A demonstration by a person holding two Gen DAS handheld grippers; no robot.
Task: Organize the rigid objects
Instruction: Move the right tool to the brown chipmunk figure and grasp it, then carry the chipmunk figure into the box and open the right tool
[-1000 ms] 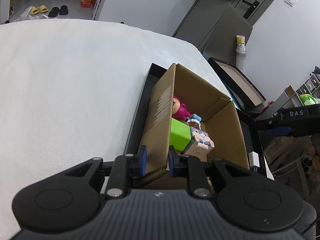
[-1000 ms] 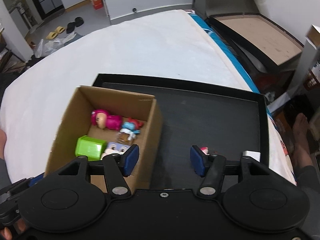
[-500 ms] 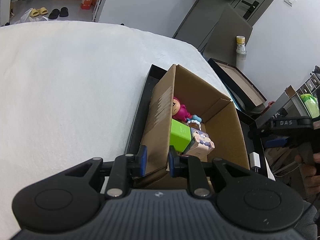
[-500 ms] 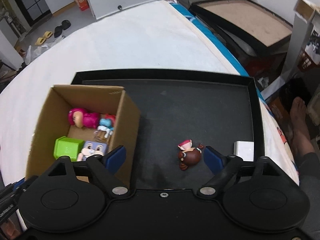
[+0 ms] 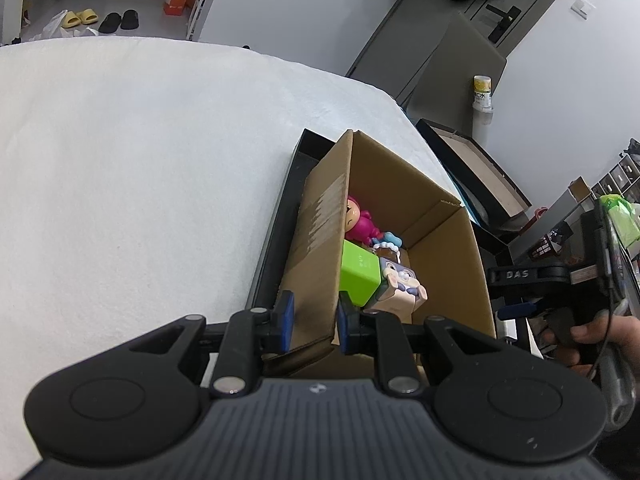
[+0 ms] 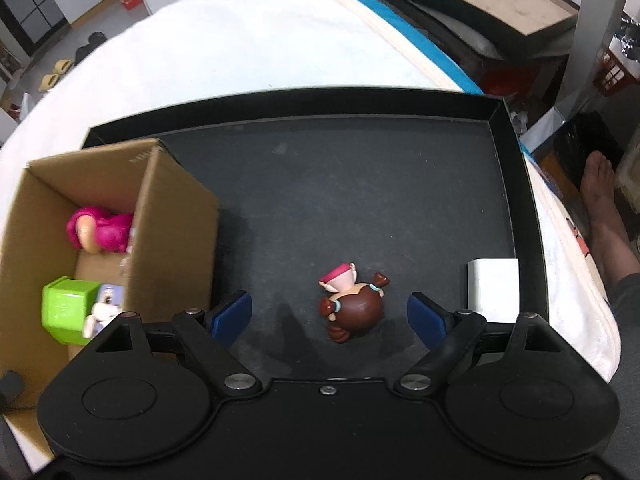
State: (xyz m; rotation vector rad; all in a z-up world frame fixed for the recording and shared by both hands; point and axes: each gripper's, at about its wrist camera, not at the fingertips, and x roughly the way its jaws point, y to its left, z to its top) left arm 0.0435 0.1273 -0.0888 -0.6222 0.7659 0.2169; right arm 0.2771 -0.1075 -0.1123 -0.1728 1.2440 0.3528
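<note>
Brown figurine (image 6: 352, 307): small toy with a pink cap and brown pigtails, lying on the dark floor of the black tray (image 6: 520, 200), toward its near edge. It sits between the blue pads of the right gripper (image 6: 329, 315) without touching either; the jaws stand wide apart, having just been opening.

White block (image 6: 493, 289): flat rectangular item in the tray's near right corner, against the rim, just beyond the right-hand pad.

Cardboard box (image 5: 440, 240): open-topped, standing in the tray's left end. Contents: pink figurine (image 5: 359, 227) at the far end; a small blue-and-white figure (image 5: 390, 240) beside it; green cube (image 5: 359, 272) against the left wall; a printed cube with a cartoon rabbit face (image 5: 402, 286) touching the green cube's right side.

Left gripper (image 5: 313, 322): clamped shut on the near end of the box's left wall, one blue pad outside, one inside.

Tray rests on a white bed cover (image 5: 140, 160).

Person's hand (image 5: 592, 340): visible at the right edge of the left wrist view, holding the right gripper's handle.
</note>
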